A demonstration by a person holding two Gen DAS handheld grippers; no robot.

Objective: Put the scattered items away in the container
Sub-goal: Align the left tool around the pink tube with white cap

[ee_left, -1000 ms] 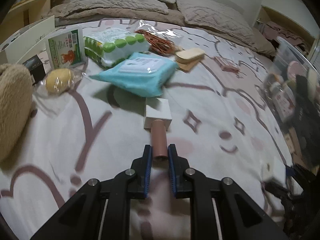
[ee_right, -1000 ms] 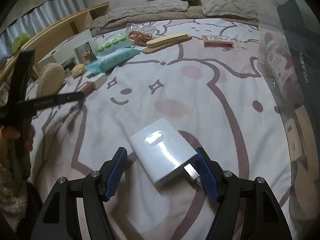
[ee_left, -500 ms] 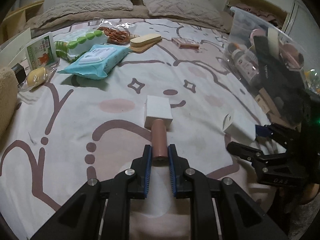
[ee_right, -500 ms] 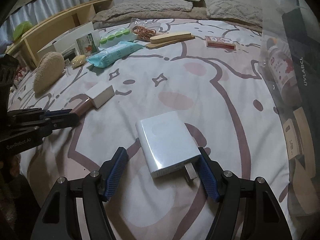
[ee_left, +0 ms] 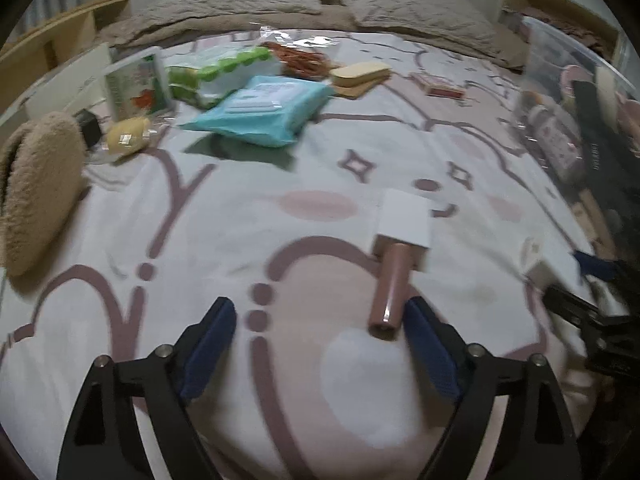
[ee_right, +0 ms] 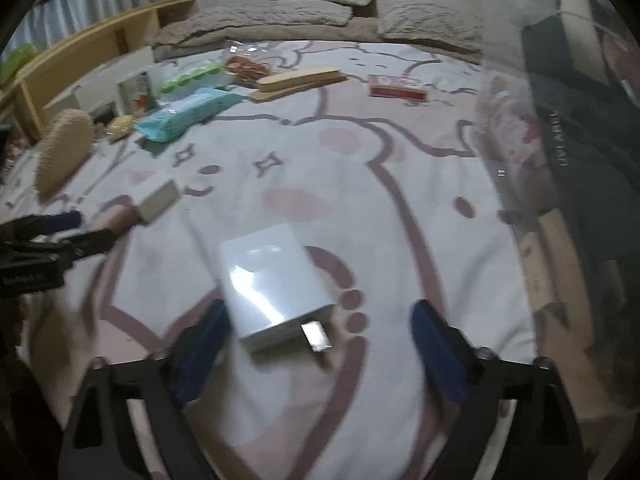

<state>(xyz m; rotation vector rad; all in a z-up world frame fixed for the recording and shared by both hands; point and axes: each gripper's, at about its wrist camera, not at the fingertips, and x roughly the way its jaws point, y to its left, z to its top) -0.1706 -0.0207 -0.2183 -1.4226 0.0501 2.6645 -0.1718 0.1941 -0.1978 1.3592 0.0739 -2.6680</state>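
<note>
- Pink tube with white cap lies on the bed, touching our left hand-held gripper's right finger; jaws spread wide, gripping nothing.
- White box sits lower centre, off-centre between our released right hand-held gripper fingers; we should centre before closing.
- Clear container waits at right.
</note>
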